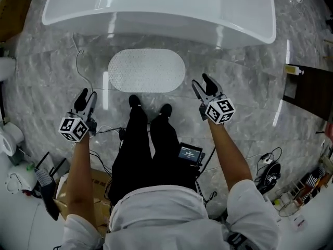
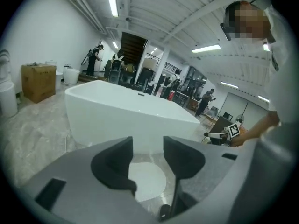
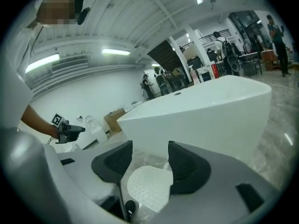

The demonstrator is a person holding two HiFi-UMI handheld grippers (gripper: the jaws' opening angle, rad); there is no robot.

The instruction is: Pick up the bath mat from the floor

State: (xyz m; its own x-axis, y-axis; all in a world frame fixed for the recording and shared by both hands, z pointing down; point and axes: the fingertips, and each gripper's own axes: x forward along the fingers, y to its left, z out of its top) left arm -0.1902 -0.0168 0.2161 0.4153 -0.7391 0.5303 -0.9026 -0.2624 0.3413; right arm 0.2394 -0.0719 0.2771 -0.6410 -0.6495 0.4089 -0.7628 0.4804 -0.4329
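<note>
White freestanding bathtub (image 1: 156, 9) seen at top of head view, on grey marble floor (image 1: 52, 72). Thin white cable (image 1: 79, 66) trailed over floor left of tub. Dark counter (image 1: 312, 90) at right edge, bottle (image 1: 294, 70) at its corner. Cardboard box (image 2: 38, 80) stood by wall.

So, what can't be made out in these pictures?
Bath mat: partly hidden behind the jaws in both gripper views.
Bathtub: far side cut off by the head view's top edge.
Bottle: label too small to read, head view.
</note>
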